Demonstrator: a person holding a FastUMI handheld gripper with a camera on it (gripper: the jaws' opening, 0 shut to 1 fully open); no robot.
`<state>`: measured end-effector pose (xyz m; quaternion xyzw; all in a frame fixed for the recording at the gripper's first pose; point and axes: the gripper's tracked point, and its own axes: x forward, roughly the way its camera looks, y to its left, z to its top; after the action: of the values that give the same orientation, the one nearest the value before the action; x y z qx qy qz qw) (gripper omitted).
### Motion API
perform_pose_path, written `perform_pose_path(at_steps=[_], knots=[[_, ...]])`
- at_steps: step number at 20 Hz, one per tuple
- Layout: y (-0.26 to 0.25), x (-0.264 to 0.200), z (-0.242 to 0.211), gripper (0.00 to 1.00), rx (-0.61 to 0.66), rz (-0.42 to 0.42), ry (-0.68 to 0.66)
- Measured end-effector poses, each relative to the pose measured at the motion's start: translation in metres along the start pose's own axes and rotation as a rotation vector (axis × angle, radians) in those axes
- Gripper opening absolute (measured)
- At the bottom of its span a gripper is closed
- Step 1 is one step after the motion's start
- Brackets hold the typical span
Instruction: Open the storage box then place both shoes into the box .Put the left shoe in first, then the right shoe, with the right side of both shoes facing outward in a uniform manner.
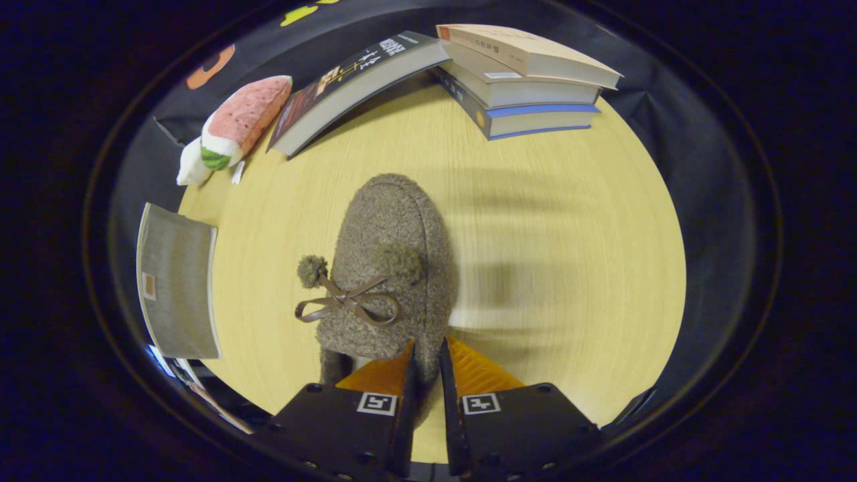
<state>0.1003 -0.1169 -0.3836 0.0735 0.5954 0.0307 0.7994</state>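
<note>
Pinching the heel rim of a fuzzy brown shoe, the hand-held gripper has its fingers nearly together, both pressing on the fabric between them. The shoe stretches ahead over the middle of the wooden desk, toe toward the far edge. There a stack of books, a leaning book and a plush toy lie.

Your gripper has its fingers pinched close on the heel rim of the fuzzy shoe, hiding the opening and heel. At the tabletop's left edge, the grey box is cut off, its near end lost among blurred, unreadable clutter.
</note>
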Motion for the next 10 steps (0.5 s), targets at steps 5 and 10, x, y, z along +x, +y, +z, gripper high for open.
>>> perform_pose_path(at_steps=[5,10], knots=[[0.000,-0.012,-0.001,0.00,0.049,-0.001,0.022],[0.032,-0.049,-0.013,0.00,0.149,0.088,0.039]])
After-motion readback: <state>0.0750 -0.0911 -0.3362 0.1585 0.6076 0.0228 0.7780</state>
